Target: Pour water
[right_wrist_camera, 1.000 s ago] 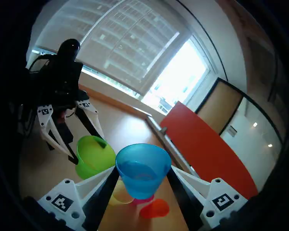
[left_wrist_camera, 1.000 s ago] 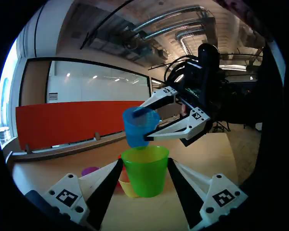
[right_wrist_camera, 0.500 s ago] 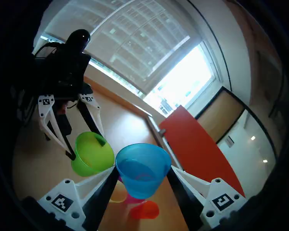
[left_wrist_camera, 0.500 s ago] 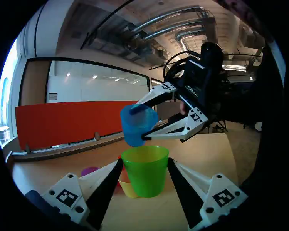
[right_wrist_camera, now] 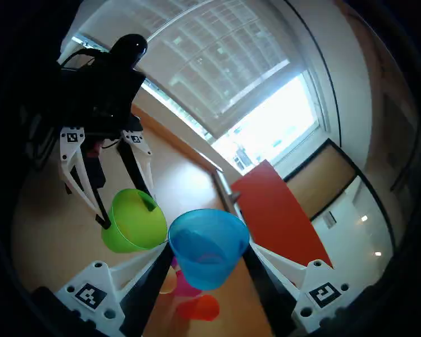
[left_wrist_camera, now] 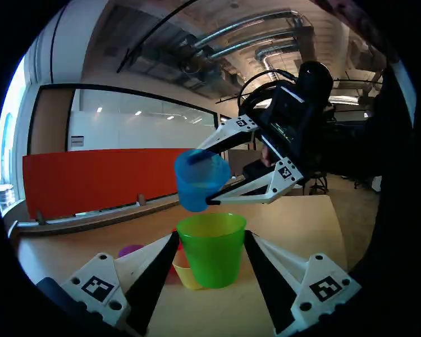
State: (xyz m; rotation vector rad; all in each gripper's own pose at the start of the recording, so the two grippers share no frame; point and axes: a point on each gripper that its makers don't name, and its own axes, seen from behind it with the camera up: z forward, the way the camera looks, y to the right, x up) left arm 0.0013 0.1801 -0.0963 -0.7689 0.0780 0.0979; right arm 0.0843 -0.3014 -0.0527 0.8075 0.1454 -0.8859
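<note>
- Left gripper view: the left hand-held gripper (left_wrist_camera: pixel 210 238) clamps both fingers on an upright green cup (left_wrist_camera: pixel 211 253); just above and beyond it, the right hand-held gripper (left_wrist_camera: pixel 200 181) grips a slightly tilted blue cup (left_wrist_camera: pixel 196 188); a yellow cup (left_wrist_camera: pixel 183 274) stands on the wooden surface (left_wrist_camera: pixel 300 219) beside the near fingers
- Right gripper view: the right hand-held gripper (right_wrist_camera: pixel 209 253) is closed on the blue cup (right_wrist_camera: pixel 209 247), water inside; the green cup (right_wrist_camera: pixel 133 220) hangs ahead and to the left, held in the left hand-held gripper (right_wrist_camera: pixel 129 216)

Your wooden bench (left_wrist_camera: pixel 309 224) holds a yellow cup (left_wrist_camera: pixel 187 275); a purple cup (left_wrist_camera: pixel 131 249) and a red cup (right_wrist_camera: pixel 199 308) stand near the yellow cup.
</note>
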